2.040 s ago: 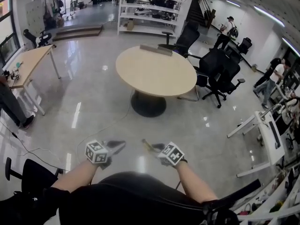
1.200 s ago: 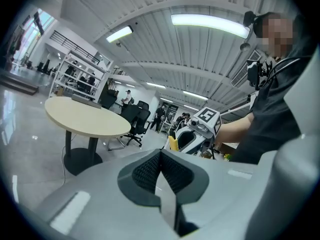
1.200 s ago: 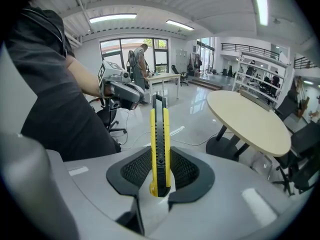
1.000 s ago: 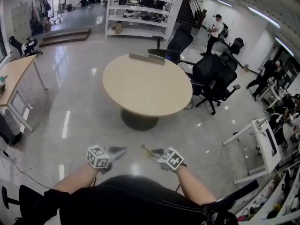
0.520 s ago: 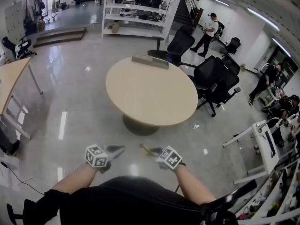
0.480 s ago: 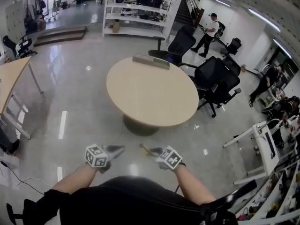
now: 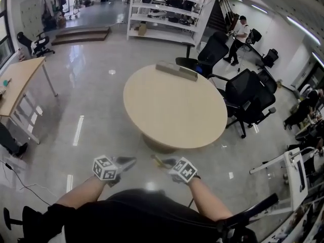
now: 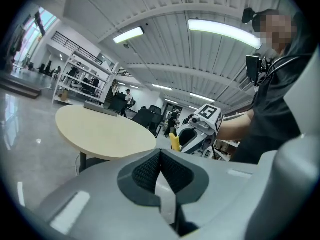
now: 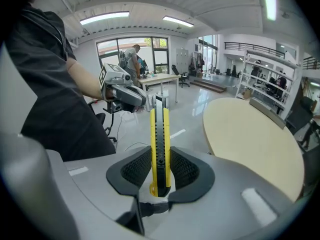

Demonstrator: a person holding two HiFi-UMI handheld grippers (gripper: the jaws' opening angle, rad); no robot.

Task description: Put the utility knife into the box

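right claw (image 9: pixel 159 172) clamps the utility knife (image 9: pixel 160 134) upright by its tail, likely for carrying to the box (image 7: pixel 176 71) at the far edge of the table (image 7: pixel 174 113); left claw (image 8: pixel 160 173) pinched together, empty

The grey left gripper (image 8: pixel 160 171) fills the foreground, its black ribbed pads pressed together with nothing between them. Beyond it stands a round beige table (image 8: pixel 102 131). At right, the right gripper (image 8: pixel 186 138) holds a yellow utility knife (image 8: pixel 174 141).
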